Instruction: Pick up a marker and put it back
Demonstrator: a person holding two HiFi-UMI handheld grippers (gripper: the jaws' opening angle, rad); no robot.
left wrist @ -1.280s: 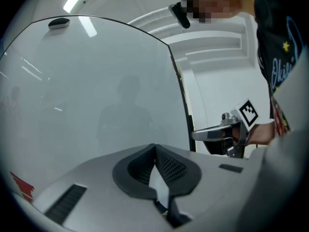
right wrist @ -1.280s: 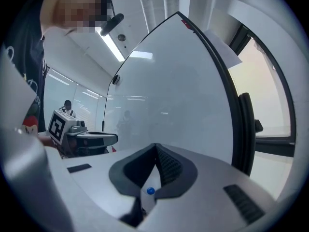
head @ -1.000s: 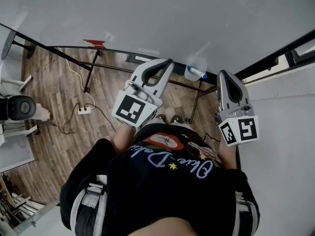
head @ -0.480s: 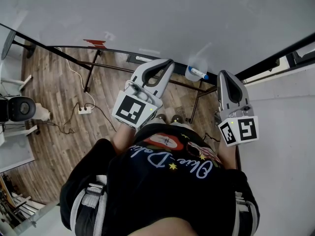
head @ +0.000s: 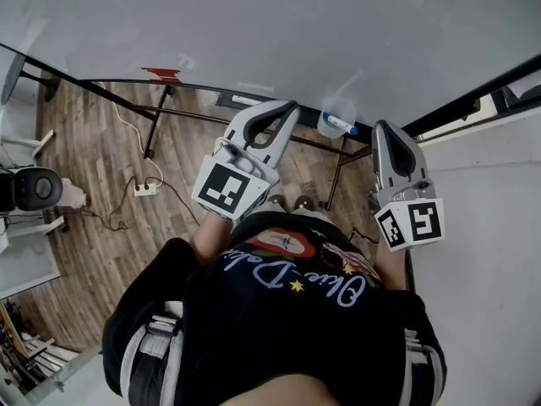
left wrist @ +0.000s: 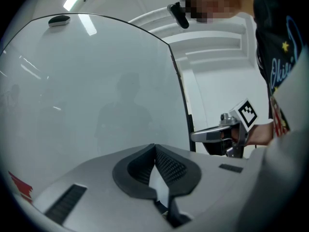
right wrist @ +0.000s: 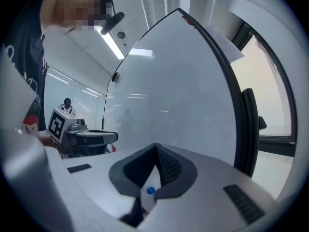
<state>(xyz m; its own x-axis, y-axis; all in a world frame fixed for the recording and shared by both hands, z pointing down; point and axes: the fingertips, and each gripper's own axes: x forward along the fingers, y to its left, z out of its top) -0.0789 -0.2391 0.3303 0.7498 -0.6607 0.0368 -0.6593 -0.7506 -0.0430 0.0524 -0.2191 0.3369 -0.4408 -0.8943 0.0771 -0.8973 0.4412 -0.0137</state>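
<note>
Pick-up not begun: left gripper (head: 291,106) and right gripper (head: 381,127) face the whiteboard (head: 254,32), jaws closed, empty. Next, likely, the right jaws must open around the marker (head: 340,125).

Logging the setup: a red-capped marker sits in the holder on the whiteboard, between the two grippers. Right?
Not quite: the head view shows the marker is blue-capped, not red. It does sit in the holder on the whiteboard, between the left gripper and right gripper.
</note>
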